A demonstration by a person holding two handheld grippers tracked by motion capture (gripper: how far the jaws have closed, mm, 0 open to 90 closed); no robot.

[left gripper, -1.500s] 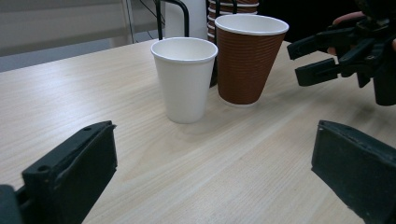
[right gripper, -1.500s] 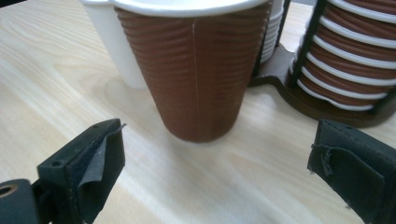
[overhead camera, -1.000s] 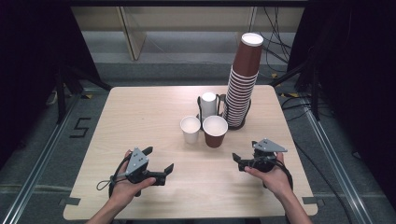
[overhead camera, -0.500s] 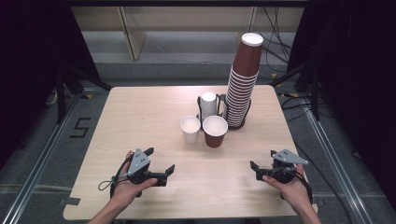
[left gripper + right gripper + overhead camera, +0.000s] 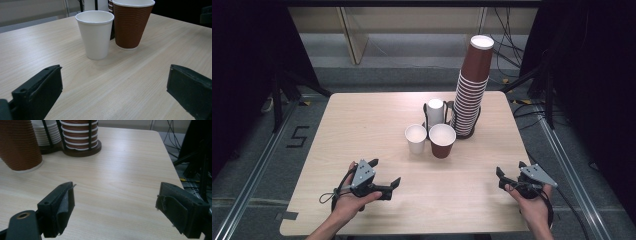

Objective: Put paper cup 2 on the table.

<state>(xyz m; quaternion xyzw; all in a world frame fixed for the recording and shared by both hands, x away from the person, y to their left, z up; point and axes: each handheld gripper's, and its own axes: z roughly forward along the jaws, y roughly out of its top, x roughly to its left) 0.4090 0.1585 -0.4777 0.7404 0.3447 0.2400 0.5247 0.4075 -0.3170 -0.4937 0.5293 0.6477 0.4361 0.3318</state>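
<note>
Right gripper view, right gripper [image 5: 115,205] jaws apart, closing, nothing between

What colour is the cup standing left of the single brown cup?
White cup, plain inside and out; the left gripper view shows it best.

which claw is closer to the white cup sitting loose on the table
Left. The left claw sits at the near left of the table, with the white cup just ahead of its open jaws. The right claw is off by the near right corner, farther away.
</note>
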